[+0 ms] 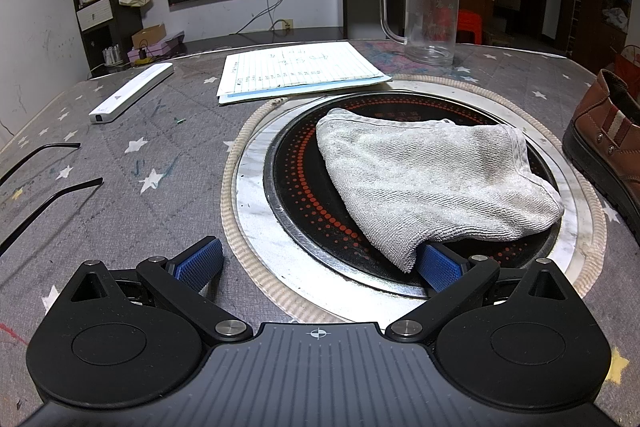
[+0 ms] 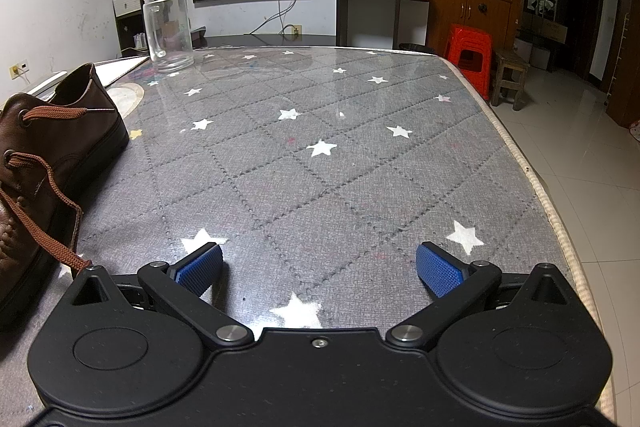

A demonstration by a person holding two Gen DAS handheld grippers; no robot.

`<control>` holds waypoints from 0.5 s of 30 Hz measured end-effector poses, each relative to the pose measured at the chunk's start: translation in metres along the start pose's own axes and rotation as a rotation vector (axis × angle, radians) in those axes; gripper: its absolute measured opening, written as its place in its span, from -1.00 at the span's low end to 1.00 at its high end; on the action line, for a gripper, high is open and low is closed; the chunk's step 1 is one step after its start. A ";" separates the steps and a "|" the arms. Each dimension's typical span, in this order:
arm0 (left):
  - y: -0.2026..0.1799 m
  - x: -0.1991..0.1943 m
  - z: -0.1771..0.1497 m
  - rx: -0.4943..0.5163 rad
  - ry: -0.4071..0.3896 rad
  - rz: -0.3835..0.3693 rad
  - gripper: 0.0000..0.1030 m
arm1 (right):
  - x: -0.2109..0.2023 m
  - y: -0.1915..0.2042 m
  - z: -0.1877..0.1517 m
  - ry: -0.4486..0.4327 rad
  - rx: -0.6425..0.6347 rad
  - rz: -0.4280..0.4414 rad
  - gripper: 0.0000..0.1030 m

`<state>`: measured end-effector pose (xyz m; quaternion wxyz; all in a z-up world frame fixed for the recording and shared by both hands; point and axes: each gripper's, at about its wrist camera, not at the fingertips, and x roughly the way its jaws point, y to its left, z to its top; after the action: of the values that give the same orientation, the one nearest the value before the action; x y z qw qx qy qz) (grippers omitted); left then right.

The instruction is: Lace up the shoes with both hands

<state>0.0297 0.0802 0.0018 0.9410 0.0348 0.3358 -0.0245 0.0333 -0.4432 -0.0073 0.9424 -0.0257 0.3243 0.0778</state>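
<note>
Resting low over the grey quilted star-print table cover [image 1: 120, 131], the left gripper [image 1: 320, 263] has its blue ribbed pads spread wide with nothing between them; the tip of its right-hand pad [image 1: 440, 265] sits under the near corner of a crumpled off-white knitted cloth [image 1: 432, 179]. That cloth lies across a round black induction hob with rings of orange dots [image 1: 304, 195], set into the table inside a pale braided ring. At the right edge of the left wrist view stands the brown leather shoe with a black sole [image 1: 604, 143], heel toward the far side, well apart from the left gripper. Beyond the hob lies a lined sheet of paper with handwriting [image 1: 300, 71], a clear plastic mug with a handle [image 1: 430, 15] to its right, and a long white bar-shaped device [image 1: 132, 93] to its left; thin black spectacle arms [image 1: 48, 195] reach in from the left edge. In the right wrist view the right gripper [image 2: 320, 271] is also wide open and empty, over bare table cover. The shoe sits at the left of that view, and its flat brown lace [image 2: 48, 223] trails loose from the eyelets down to the left corner of the gripper body; whether it touches cannot be told. The top eyelet carries a lace end pointing toward the heel.
</note>
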 end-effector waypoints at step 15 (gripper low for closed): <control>0.000 0.000 0.000 0.000 0.000 0.000 1.00 | 0.000 0.000 0.000 0.000 0.000 0.000 1.00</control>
<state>0.0299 0.0806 0.0020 0.9409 0.0348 0.3359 -0.0244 0.0332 -0.4433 -0.0072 0.9424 -0.0257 0.3243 0.0778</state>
